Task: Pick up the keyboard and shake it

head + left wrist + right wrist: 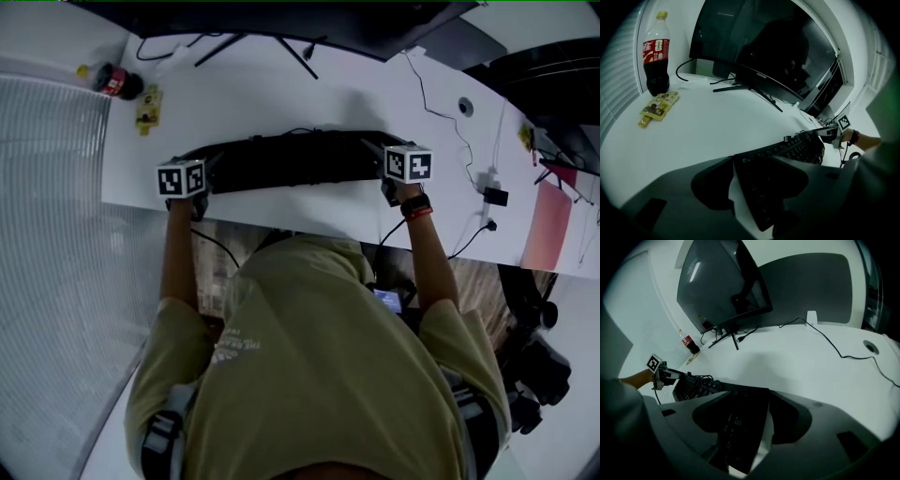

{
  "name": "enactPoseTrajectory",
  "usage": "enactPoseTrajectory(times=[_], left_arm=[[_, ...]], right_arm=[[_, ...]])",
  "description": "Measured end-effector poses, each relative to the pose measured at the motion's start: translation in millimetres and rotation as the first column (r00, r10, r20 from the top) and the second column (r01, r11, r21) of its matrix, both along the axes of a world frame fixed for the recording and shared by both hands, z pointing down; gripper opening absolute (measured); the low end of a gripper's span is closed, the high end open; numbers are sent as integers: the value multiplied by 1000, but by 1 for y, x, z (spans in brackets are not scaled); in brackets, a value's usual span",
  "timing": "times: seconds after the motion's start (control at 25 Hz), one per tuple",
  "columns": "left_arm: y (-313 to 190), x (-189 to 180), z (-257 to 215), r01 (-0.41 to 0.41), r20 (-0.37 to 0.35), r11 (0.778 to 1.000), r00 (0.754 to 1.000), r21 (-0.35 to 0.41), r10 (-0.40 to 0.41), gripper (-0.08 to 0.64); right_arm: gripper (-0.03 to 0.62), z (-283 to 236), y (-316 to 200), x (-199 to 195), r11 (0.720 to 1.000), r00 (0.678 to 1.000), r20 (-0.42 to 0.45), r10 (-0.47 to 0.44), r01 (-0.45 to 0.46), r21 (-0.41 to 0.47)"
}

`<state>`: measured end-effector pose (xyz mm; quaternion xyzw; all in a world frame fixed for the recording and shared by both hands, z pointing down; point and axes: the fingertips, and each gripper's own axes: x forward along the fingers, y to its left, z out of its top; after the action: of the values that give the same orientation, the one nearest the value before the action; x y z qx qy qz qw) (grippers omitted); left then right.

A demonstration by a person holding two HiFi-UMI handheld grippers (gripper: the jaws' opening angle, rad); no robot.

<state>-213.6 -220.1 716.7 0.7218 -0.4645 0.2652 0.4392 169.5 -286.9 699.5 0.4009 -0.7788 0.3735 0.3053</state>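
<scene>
Since both grippers hold the keyboard [291, 159] by its ends, the step in hand is, as I judge it, the lift that must come before the shaking. The keyboard lies crosswise in front of the monitor [759, 51], on the person's side of it, near the edge of the white desk [356, 94]. Whether it has left the desk at all I cannot tell. The left gripper [753, 158] is clenched on its left end and the right gripper [745, 393] on its right end. Each has one jaw on the edge toward the monitor and one on the edge away from it (a wide grip, so the jaws stand far apart). To do the lift well, I think both hands should rise together and stay level, because a long flat thing pinched only at its ends can twist or slip out if one side goes first. The shake is better kept short and low, clear of the monitor's stand [740, 86]. A cord [699, 377] at the keyboard's monitor side may pull tight, so some slack is needed. The bottle [656, 56] and the yellow packet [658, 105] are left of the monitor, well apart from the work.
</scene>
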Motion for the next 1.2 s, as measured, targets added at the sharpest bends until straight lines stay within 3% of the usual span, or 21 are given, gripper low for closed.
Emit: enactPoseTrajectory(times=[0.52,1.2], left_arm=[[1,-1,-2,35,59,999,998,-40,-33,213],[6,-5,-31,40,132,998,990,47,-46,206]], right_arm=[[241,1,0,0,989,998,-56,43,-51,-141],[222,-30,7,1,992,994,-38,104,-107,-72]])
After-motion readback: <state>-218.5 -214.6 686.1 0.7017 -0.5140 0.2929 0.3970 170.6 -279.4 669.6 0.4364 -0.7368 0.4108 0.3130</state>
